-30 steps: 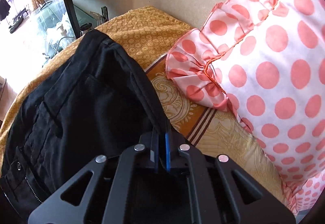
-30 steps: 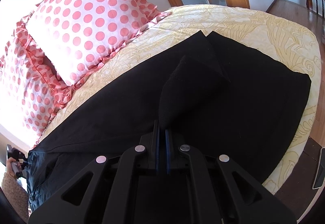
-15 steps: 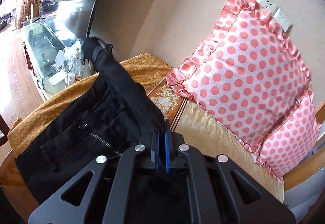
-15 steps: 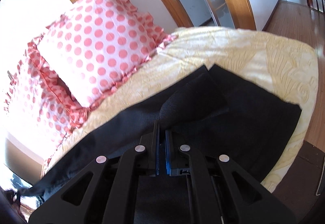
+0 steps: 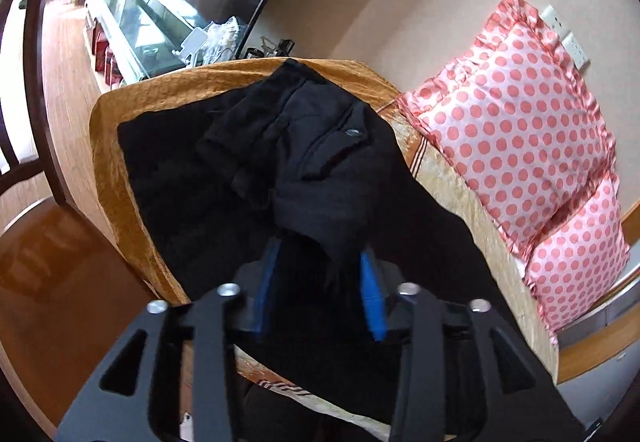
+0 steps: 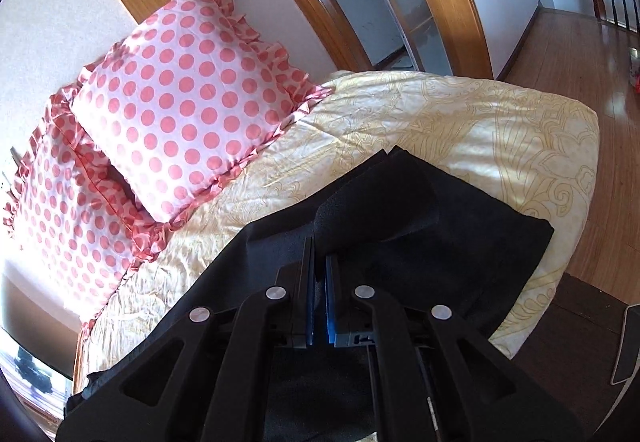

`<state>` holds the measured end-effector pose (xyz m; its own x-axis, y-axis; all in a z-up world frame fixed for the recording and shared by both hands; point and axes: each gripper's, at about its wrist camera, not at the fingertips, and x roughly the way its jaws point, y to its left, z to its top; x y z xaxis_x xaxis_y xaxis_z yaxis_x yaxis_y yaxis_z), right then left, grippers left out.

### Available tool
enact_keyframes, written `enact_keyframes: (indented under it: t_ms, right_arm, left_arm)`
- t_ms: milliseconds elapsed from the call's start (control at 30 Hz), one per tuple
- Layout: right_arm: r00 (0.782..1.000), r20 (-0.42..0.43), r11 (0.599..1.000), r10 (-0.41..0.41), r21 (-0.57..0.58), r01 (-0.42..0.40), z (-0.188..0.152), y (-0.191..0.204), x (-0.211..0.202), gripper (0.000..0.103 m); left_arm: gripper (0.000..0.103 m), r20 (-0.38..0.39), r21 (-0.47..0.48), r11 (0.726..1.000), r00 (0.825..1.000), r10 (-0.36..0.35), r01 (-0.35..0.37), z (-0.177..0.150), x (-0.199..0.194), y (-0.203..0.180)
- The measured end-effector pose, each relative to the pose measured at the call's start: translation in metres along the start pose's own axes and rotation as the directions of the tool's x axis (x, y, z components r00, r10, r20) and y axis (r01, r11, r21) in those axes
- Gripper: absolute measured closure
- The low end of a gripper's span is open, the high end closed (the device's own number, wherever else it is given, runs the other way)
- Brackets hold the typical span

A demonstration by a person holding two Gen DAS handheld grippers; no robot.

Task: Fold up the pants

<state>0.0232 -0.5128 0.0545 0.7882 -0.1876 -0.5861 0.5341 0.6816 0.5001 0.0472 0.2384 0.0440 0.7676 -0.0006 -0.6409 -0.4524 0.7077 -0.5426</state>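
Observation:
Black pants (image 5: 304, 169) lie across the bed, waist end bunched on the orange bedspread in the left wrist view. My left gripper (image 5: 318, 262) is open, its blue pads apart, with a fold of the waist fabric hanging loose between them. In the right wrist view the leg end of the pants (image 6: 440, 242) lies on the cream bedspread. My right gripper (image 6: 319, 262) is shut on a raised fold of the pant leg.
Two pink polka-dot pillows (image 5: 520, 121) (image 6: 188, 101) rest against the wall at the head of the bed. The orange bedspread (image 5: 120, 177) ends at the bed's edge, with wooden floor (image 6: 580, 41) beyond. A glass cabinet (image 5: 140, 29) stands past the bed.
My left gripper has opened and let go of the waist fabric, which now slumps on the bed. My right gripper has kept its hold and lifted the leg fold.

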Motion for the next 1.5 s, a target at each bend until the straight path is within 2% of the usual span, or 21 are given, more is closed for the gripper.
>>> enact_keyframes:
  t_ms: [67,167,233,300,367,433,467,533,633,733,833,867,900,1000,1167,1233,1333,1400,1433,1467,1500]
  right_arm:
    - [1.0,0.002,1.0,-0.003,-0.002,0.003,-0.001,-0.001,-0.001,0.098]
    - [1.0,-0.001,1.0,-0.01,0.003,0.01,-0.002,-0.002,-0.001,0.098]
    - [1.0,-0.007,1.0,-0.017,0.008,0.017,-0.003,-0.004,-0.001,0.098]
    - [1.0,-0.009,1.0,-0.022,0.006,0.022,-0.004,-0.004,-0.001,0.098]
    - [1.0,-0.01,1.0,-0.026,0.006,0.026,-0.004,-0.005,0.0,0.098]
    - [0.999,-0.012,1.0,-0.03,0.003,0.03,-0.004,-0.005,0.001,0.098]
    - [0.999,-0.011,0.999,-0.032,0.001,0.032,-0.004,-0.005,0.001,0.098]
    - [0.999,-0.014,0.999,-0.034,-0.002,0.034,-0.004,-0.004,0.003,0.098]
    - [0.999,-0.015,0.999,-0.041,-0.008,0.041,-0.005,-0.004,0.003,0.098]
    - [0.999,-0.019,0.999,-0.043,-0.002,0.043,-0.006,-0.004,0.005,0.098]
    - [0.999,-0.02,0.999,-0.043,-0.002,0.043,-0.008,-0.004,0.006,0.098]
    - [0.999,-0.02,0.999,-0.042,-0.002,0.042,-0.008,-0.004,0.005,0.098]
    - [0.999,-0.022,0.999,-0.04,-0.002,0.04,-0.009,-0.004,0.005,0.098]
    - [0.999,-0.024,0.999,-0.039,-0.002,0.039,-0.009,-0.004,0.006,0.098]
    - [0.999,-0.022,0.999,-0.039,-0.006,0.039,-0.01,-0.003,0.006,0.098]
    - [0.999,-0.022,0.999,-0.039,-0.006,0.039,-0.011,-0.003,0.006,0.098]
    - [0.999,-0.031,0.999,-0.043,-0.004,0.043,-0.013,-0.005,0.008,0.098]
    - [0.998,-0.042,0.999,-0.045,0.002,0.045,-0.014,-0.007,0.01,0.098]
    - [0.998,-0.046,0.999,-0.046,0.005,0.046,-0.014,-0.008,0.011,0.098]
    - [0.998,-0.048,0.999,-0.047,0.006,0.047,-0.015,-0.008,0.011,0.098]
    - [0.998,-0.048,0.999,-0.048,0.005,0.048,-0.015,-0.007,0.011,0.098]
  left_arm:
    - [0.037,-0.001,-0.076,0.996,0.999,-0.044,0.044,0.011,-0.001,0.01]
    - [0.035,-0.073,-0.185,0.976,0.988,-0.134,0.118,0.024,0.014,0.022]
    - [0.034,-0.145,-0.285,0.947,0.969,-0.199,0.152,0.025,0.03,0.03]
    - [0.037,-0.167,-0.352,0.917,0.952,-0.256,0.185,0.02,0.036,0.033]
    - [0.037,-0.151,-0.396,0.89,0.94,-0.305,0.225,0.017,0.036,0.034]
    - [0.037,-0.122,-0.47,0.836,0.917,-0.38,0.284,0.015,0.037,0.038]
    - [0.037,-0.108,-0.491,0.821,0.915,-0.389,0.292,0.014,0.036,0.04]
    - [0.037,-0.081,-0.505,0.816,0.925,-0.371,0.283,0.017,0.036,0.042]
    - [0.037,-0.061,-0.551,0.775,0.912,-0.407,0.309,0.02,0.039,0.045]
    - [0.037,-0.066,-0.562,0.77,0.912,-0.406,0.302,0.028,0.048,0.042]
    - [0.037,-0.062,-0.595,0.747,0.91,-0.409,0.295,0.031,0.056,0.049]
    - [0.044,-0.059,-0.597,0.747,0.913,-0.404,0.292,0.029,0.056,0.05]
    - [0.06,-0.057,-0.597,0.753,0.922,-0.383,0.276,0.028,0.056,0.052]
    - [0.081,-0.058,-0.526,0.816,0.946,-0.318,0.242,0.032,0.05,0.05]
    - [0.088,0.042,-0.306,0.934,0.983,-0.178,0.183,0.042,0.0,0.029]
    - [0.088,0.111,-0.159,0.982,0.991,-0.08,0.098,0.04,-0.026,0.011]
    - [0.086,0.145,-0.033,0.998,0.988,0.055,-0.051,0.03,-0.033,0.005]
    - [0.082,0.072,-0.061,0.992,0.991,0.117,-0.113,0.027,-0.016,0.024]
    - [0.082,0.027,-0.103,0.989,0.994,0.11,-0.107,0.025,-0.008,0.037]
    - [0.076,0.004,-0.144,0.985,0.996,0.094,-0.093,0.02,-0.006,0.052]
    - [0.074,0.013,-0.181,0.982,0.998,0.061,-0.058,0.017,-0.008,0.064]
